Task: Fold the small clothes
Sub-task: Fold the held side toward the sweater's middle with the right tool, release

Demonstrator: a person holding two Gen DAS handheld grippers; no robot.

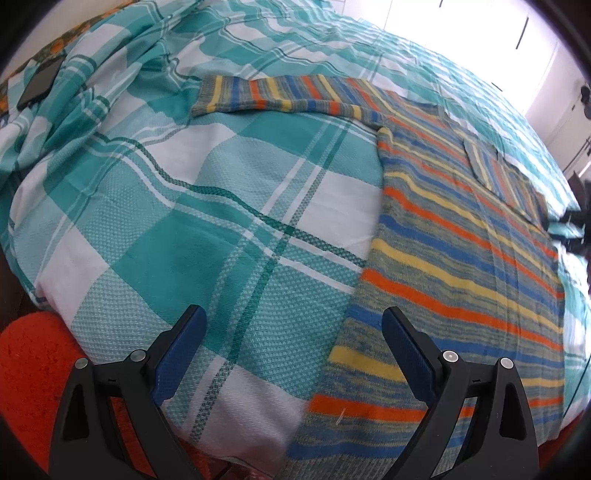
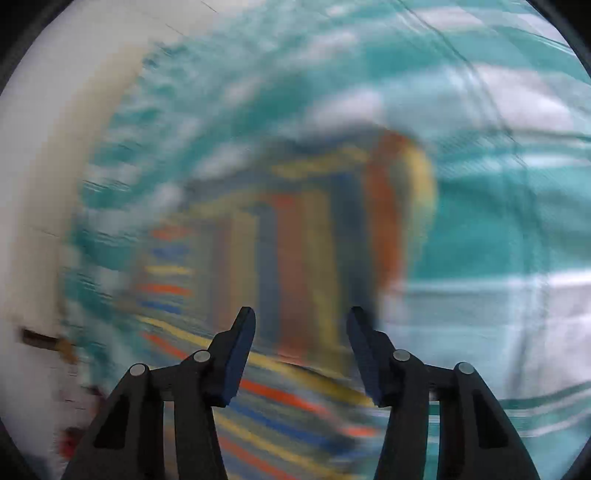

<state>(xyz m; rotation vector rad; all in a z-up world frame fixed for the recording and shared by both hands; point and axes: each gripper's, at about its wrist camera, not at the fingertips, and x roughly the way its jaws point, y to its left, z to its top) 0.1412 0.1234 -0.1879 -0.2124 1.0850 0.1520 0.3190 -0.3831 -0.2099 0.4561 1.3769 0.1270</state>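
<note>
A small striped sweater [image 1: 461,251] in orange, yellow, blue and grey lies flat on the bed. One sleeve [image 1: 273,94] stretches out to the left; the other sleeve [image 1: 495,166] is folded over the body. My left gripper [image 1: 293,315] is open and empty, just above the sweater's hem at its left side. My right gripper [image 2: 301,317] is open and empty above the sweater [image 2: 295,258]. The right wrist view is heavily blurred by motion. The right gripper also shows as a dark shape at the right edge of the left wrist view [image 1: 576,221].
The bed carries a teal and white checked cover [image 1: 184,206]. A dark phone [image 1: 38,86] lies at the far left of the bed. An orange-red rug [image 1: 26,373] lies on the floor below the bed's near edge. A bright window [image 1: 461,29] is behind.
</note>
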